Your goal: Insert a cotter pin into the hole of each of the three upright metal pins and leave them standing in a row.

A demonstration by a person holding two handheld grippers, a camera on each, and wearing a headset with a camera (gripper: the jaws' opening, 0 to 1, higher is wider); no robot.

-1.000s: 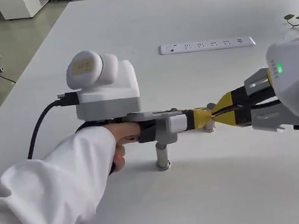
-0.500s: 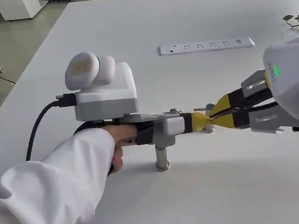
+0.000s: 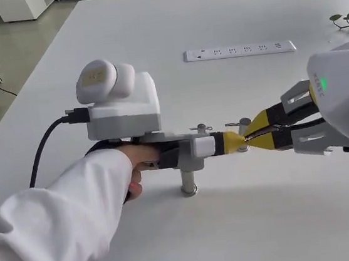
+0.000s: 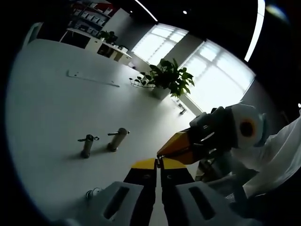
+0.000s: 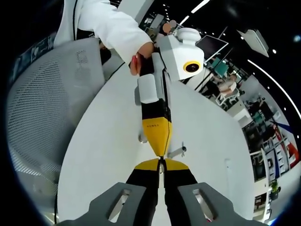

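The bench carries three upright metal pins. My left tongs and right tongs are each pressed together, tips touching one another just in front of one far pin. Whether anything is nipped between them I cannot tell.

Hazard: a sideways nudge from either tip could topple that pin and break the row.

The pins are short grey cylinders. Both far ones show a thin cotter pin crosswise near the top. The near one stands below my left tongs.
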